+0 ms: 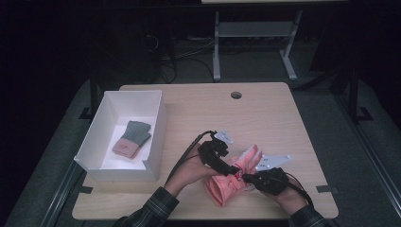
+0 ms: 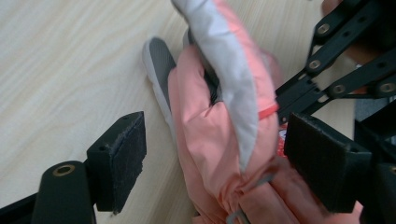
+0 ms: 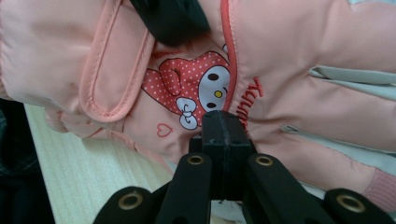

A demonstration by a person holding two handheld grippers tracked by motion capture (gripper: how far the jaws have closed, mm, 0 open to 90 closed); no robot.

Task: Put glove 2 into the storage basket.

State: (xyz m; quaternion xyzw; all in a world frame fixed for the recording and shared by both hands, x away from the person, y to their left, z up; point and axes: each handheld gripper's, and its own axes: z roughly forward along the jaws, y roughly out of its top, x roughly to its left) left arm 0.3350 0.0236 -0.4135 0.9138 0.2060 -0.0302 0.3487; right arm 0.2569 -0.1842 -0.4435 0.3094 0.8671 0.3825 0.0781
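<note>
Padded pink ski glove (image 1: 234, 176) lies right of the white open-topped box (image 1: 156, 137); right gripper (image 3: 223, 128) pinched closed on its edge, left gripper (image 2: 215, 163) spread wide astride it: close left squarely before lifting.

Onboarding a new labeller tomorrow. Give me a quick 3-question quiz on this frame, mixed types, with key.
1. True or false: the left tongs are clamped shut on the pink glove.
2. What lies inside the white box?
A) a grey and pink glove
B) a spoon
C) nothing
3. Fill in: in the right gripper view, the right tongs have their jaws pressed ____ against the glove.

Key:
1. False; the jaws stand apart, either side of the glove.
2. A; the grey and pink glove.
3. Together.
</note>
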